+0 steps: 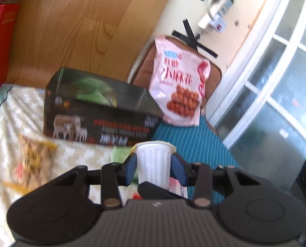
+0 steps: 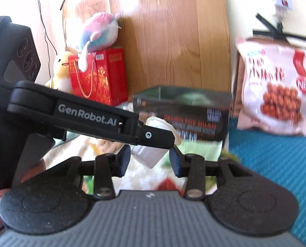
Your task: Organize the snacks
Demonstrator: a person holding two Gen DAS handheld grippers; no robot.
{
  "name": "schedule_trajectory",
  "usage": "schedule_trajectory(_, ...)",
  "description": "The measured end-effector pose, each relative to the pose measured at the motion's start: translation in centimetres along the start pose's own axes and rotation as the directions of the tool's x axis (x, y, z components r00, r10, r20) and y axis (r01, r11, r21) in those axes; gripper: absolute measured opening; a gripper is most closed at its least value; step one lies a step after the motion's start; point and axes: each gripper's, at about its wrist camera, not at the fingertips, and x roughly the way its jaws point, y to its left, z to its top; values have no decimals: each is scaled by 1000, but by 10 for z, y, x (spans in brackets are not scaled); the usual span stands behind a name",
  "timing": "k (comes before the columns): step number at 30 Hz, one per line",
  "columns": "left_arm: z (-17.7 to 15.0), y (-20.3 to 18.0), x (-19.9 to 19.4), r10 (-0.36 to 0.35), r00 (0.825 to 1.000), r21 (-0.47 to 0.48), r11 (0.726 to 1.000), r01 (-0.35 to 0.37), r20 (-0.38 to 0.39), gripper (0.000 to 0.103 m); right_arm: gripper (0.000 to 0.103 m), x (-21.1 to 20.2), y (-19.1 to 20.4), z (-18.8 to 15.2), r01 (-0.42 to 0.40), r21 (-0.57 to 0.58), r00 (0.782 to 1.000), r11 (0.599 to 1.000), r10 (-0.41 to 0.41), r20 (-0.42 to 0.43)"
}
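A small white ribbed cup (image 1: pixel 154 164) with a cream lid is clamped between the blue pads of my left gripper (image 1: pixel 153 157), lifted above the bedding. In the right wrist view the left gripper (image 2: pixel 163 138) crosses from the left, carrying the tilted cup (image 2: pixel 148 156). The cup's lower end hangs between the fingers of my right gripper (image 2: pixel 151 160), with a narrow gap on each side, so those jaws stand open. A black fingertip (image 1: pixel 159 191) of the right gripper shows just under the cup.
A dark box (image 1: pixel 99 111) printed with cows lies ahead, and a pink snack bag (image 1: pixel 177 86) leans on a brown cushion (image 1: pixel 144 61). A yellow packet (image 1: pixel 33 160) lies on the patterned cloth (image 1: pixel 15 111). A red gift box (image 2: pixel 99 76) and plush toys (image 2: pixel 99 30) stand at the back left.
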Motion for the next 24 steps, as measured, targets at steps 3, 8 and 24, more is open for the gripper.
schedule_trajectory(3,23,6,11,-12,1000,-19,1000,12,17,37,44,15,-10,15,19,-27,999,999,-18,31)
schedule_trajectory(8,58,12,42,-10,1000,-17,1000,11,23,37,44,43,-31,34,49,-41,997,998,-46,65)
schedule_trajectory(24,78,18,80,68,996,32,997,-70,65,74,54,60,-99,37,168,99,980,981,-177,89)
